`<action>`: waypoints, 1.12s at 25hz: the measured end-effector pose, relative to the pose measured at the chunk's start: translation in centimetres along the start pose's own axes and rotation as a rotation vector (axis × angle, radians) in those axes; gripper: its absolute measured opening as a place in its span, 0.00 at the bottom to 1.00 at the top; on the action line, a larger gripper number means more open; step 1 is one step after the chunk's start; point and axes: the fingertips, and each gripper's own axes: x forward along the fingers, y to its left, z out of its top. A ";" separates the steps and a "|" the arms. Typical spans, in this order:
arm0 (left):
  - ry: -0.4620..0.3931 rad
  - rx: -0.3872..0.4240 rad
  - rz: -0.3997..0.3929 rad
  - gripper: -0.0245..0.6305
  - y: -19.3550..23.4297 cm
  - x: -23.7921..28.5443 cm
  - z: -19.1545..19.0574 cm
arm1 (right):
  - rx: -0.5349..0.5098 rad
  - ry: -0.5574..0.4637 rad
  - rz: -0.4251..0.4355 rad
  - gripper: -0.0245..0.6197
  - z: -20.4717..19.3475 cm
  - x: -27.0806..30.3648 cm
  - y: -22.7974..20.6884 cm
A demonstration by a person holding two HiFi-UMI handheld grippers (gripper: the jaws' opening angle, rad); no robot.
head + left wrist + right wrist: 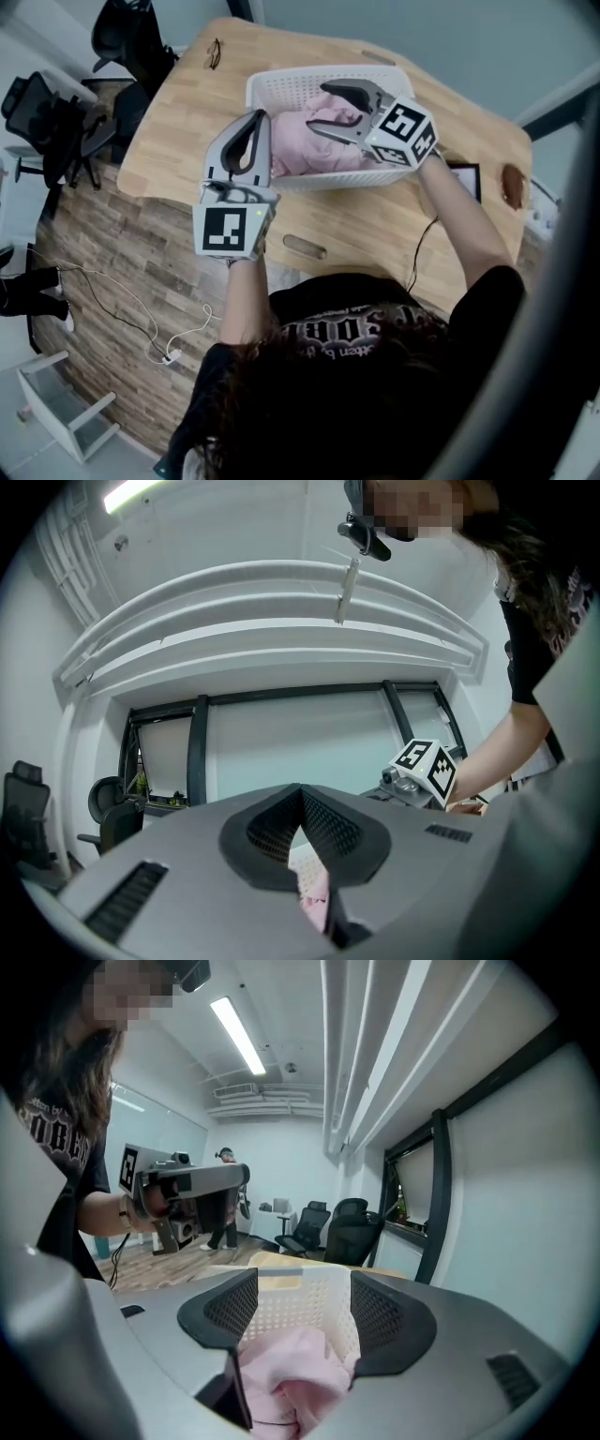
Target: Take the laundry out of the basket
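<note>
Head view: pink laundry (302,142) all in basket (281,84), just below your right claw (317,106), jaws apart, holding nothing. Left claw (261,116) pinched closed, empty, basket wall at its tip. Removal not yet begun.

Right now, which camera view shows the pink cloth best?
The head view: the pink cloth lies in the white basket, seen from above and mostly uncovered. The right gripper view shows only a near part, close up; the left gripper view shows just a sliver.
</note>
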 end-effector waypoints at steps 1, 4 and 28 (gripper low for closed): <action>0.001 0.001 0.001 0.03 0.1 0.2 -0.1 | -0.008 0.017 0.015 0.52 -0.3 0.5 -0.1; 0.006 0.000 0.005 0.03 0.4 0.6 -0.2 | -0.007 0.078 0.073 0.57 -2.1 1.8 -0.2; 0.053 -0.017 -0.003 0.03 1.6 2.9 -3.1 | 0.147 0.433 0.161 0.76 -17.5 6.7 -0.4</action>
